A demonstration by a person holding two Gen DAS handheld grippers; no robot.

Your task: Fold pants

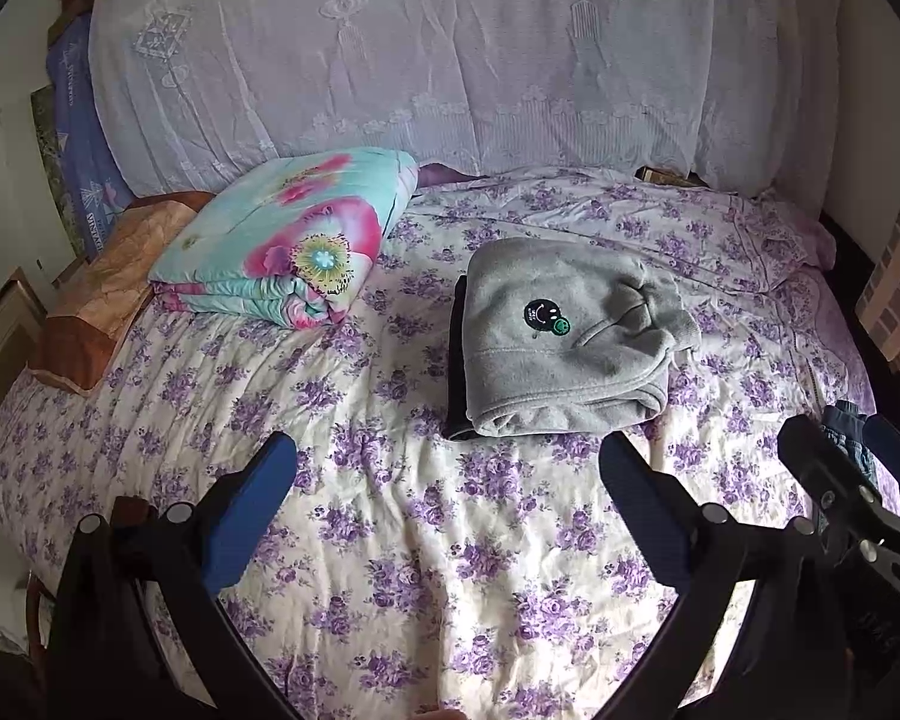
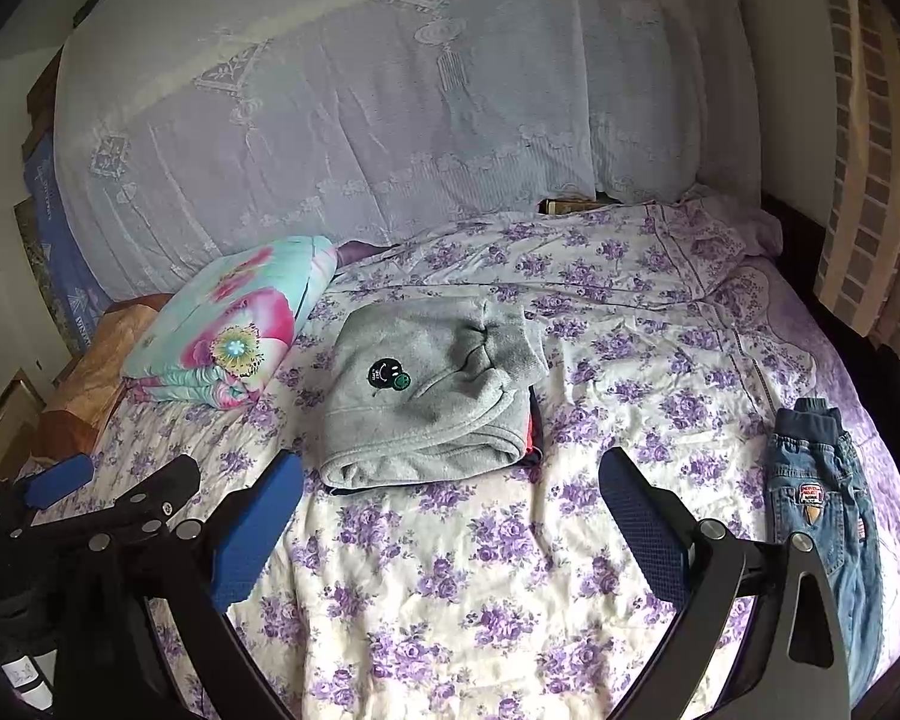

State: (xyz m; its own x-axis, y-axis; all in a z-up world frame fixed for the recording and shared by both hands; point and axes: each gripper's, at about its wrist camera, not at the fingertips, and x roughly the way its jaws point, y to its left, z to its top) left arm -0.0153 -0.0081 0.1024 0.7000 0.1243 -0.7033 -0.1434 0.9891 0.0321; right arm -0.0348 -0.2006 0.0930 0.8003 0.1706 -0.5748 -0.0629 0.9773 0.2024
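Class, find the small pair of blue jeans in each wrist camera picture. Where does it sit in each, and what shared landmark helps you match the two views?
Left wrist view: the blue jeans barely peek out at the far right edge, mostly hidden behind the right tool.
Right wrist view: the jeans lie in plain sight at the right, flat on the floral bedspread.
Shared landmark: the folded grey fleece garment with a black smiley patch, left of the jeans in both.

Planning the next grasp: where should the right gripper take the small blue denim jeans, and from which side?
Judging by the right wrist view, take the elastic dark waistband end of the small blue denim jeans. They lie flat and lengthwise, waistband farthest from the camera. The open right gripper should come from its right, pinching the bunched waistband edge, likely thickest there.
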